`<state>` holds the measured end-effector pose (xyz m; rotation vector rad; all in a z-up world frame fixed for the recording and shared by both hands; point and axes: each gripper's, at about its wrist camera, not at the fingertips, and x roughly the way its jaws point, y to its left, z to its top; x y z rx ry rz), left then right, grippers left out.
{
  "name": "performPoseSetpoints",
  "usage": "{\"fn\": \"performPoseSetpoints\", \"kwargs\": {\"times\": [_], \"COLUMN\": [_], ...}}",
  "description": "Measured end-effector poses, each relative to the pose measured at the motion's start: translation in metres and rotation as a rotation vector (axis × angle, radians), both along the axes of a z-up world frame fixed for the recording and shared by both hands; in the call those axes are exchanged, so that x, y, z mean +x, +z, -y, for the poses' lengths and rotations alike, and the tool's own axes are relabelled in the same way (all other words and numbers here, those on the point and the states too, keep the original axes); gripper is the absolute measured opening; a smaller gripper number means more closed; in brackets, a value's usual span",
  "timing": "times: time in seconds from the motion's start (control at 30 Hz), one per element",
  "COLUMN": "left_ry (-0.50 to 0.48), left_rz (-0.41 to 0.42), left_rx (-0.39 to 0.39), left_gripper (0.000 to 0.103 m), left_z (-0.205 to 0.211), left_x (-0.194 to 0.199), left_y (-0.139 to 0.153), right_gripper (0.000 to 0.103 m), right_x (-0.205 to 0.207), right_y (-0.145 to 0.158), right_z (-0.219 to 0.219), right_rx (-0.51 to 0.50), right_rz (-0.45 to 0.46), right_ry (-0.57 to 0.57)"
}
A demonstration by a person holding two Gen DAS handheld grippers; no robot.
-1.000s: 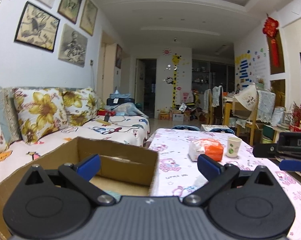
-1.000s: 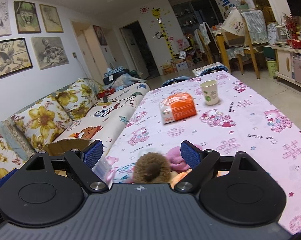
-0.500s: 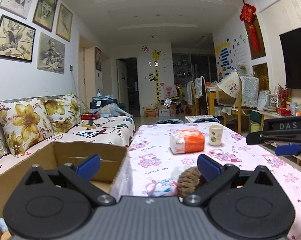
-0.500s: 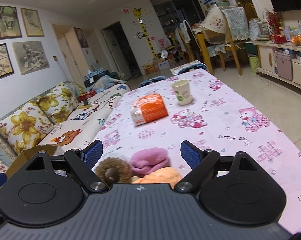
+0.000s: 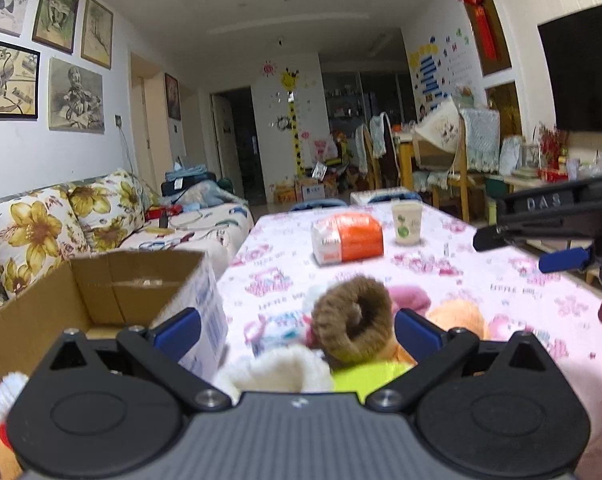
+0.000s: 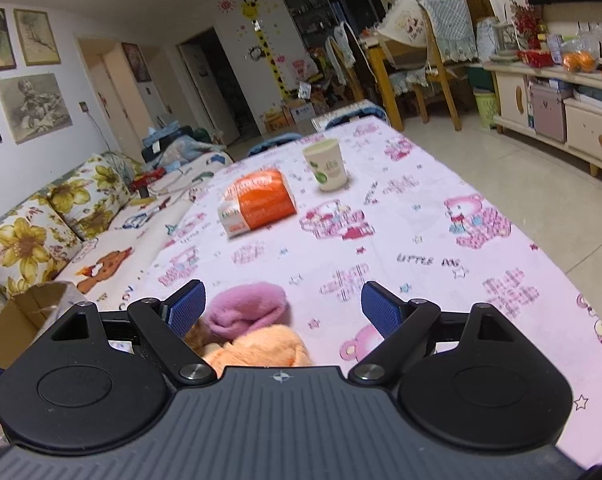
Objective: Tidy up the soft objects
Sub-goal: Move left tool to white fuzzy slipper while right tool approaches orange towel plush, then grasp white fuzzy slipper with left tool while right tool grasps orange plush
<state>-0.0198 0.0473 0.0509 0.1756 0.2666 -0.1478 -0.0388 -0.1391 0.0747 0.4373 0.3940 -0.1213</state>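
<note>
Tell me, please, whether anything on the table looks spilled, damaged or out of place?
Nothing looks spilled or damaged. The soft items are simply heaped loosely at the near table edge: a brown fuzzy ring, pink piece and orange piece. The paper cup stands upright.

Table (image 6: 421, 240) under pink cartoon-print cloth; bearing orange packet (image 6: 257, 202), paper cup (image 6: 327, 164), and near edge a heap of soft toys (image 5: 353, 320).

"LITTLE DOG" — tablecloth (image 6: 429, 260); seemingly "DAS" — right gripper (image 5: 565, 258)
</note>
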Motion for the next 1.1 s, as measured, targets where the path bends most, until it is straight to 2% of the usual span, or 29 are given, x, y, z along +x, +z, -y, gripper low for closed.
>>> {"fn": "performPoseSetpoints", "kwargs": {"times": [0.13, 0.33, 0.5, 0.67, 0.77, 0.9, 1.1], "left_ry": [0.028, 0.069, 0.141, 0.161, 0.173, 0.194, 0.189], "left_rz": [-0.027, -0.087, -0.107, -0.174, -0.179, -0.206, -0.218], "left_rx": [0.049, 0.041, 0.101, 0.068, 0.068, 0.032, 0.038], "left_gripper": [0.102, 0.102, 0.102, 0.102, 0.102, 0.102, 0.102], "left_z": [0.005, 0.007, 0.014, 0.014, 0.014, 0.01, 0.011], "left_x": [0.004, 0.012, 0.014, 0.015, 0.016, 0.022, 0.028], "left_y": [-0.01, -0.018, -0.025, -0.029, -0.03, -0.029, -0.03], "right_gripper": [0.103, 0.103, 0.103, 0.103, 0.103, 0.103, 0.103], "right_x": [0.006, 0.022, 0.029, 0.035, 0.036, 0.035, 0.037], "right_y": [-0.005, -0.015, -0.022, -0.028, -0.03, -0.031, -0.032], "right_z": [-0.005, -0.018, -0.022, -0.023, -0.023, -0.023, -0.021], "right_rx": [0.017, -0.008, -0.019, -0.013, -0.014, -0.008, -0.003], "right_rz": [-0.039, -0.113, -0.143, -0.17, -0.176, -0.179, -0.18], "right_ry": [0.038, 0.114, 0.138, 0.156, 0.161, 0.173, 0.188]}}
